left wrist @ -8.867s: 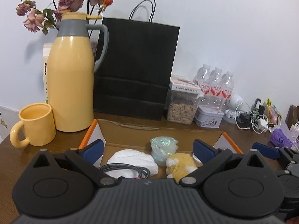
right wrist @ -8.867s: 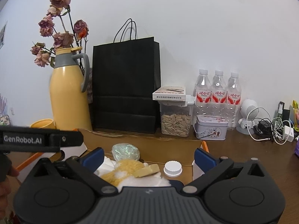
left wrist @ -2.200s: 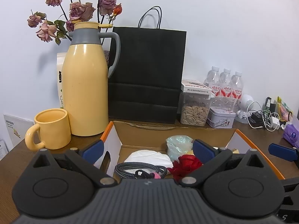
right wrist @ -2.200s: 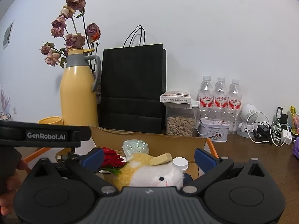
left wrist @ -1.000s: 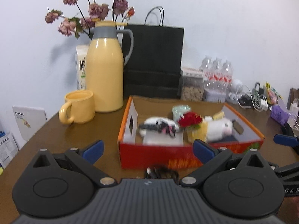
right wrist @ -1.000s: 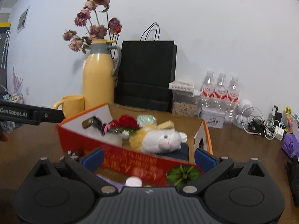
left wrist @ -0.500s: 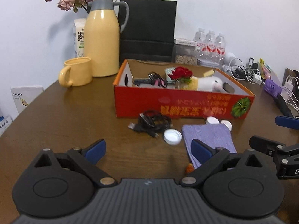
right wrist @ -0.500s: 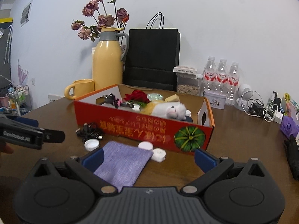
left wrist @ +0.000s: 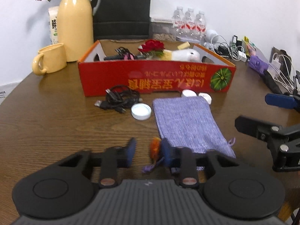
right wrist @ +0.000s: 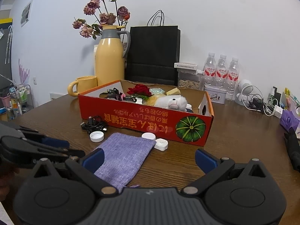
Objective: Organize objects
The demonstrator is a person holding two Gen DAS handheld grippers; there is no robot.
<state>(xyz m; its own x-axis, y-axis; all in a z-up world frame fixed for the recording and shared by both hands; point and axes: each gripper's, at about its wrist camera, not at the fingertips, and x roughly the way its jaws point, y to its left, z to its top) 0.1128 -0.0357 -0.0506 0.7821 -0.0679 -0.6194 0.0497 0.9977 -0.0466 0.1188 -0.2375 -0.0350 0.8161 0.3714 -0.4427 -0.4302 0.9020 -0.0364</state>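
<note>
Purple pouch (left wrist: 184, 121) beside left gripper (left wrist: 148, 150), narrowed, apparently empty; right gripper (right wrist: 148, 159) wide.

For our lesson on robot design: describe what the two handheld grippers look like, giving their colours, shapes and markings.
Both the left gripper and right gripper look alike: matte black, with a ribbed grey front edge, two round discs, angled linkage arms with silver pivot pins, and blue pads on the jaws.

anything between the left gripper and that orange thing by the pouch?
Nothing visible. The left gripper has its fingers narrowed but still gapped, and the small orange item sits just inside the right-hand finger, beside the purple pouch.
</note>
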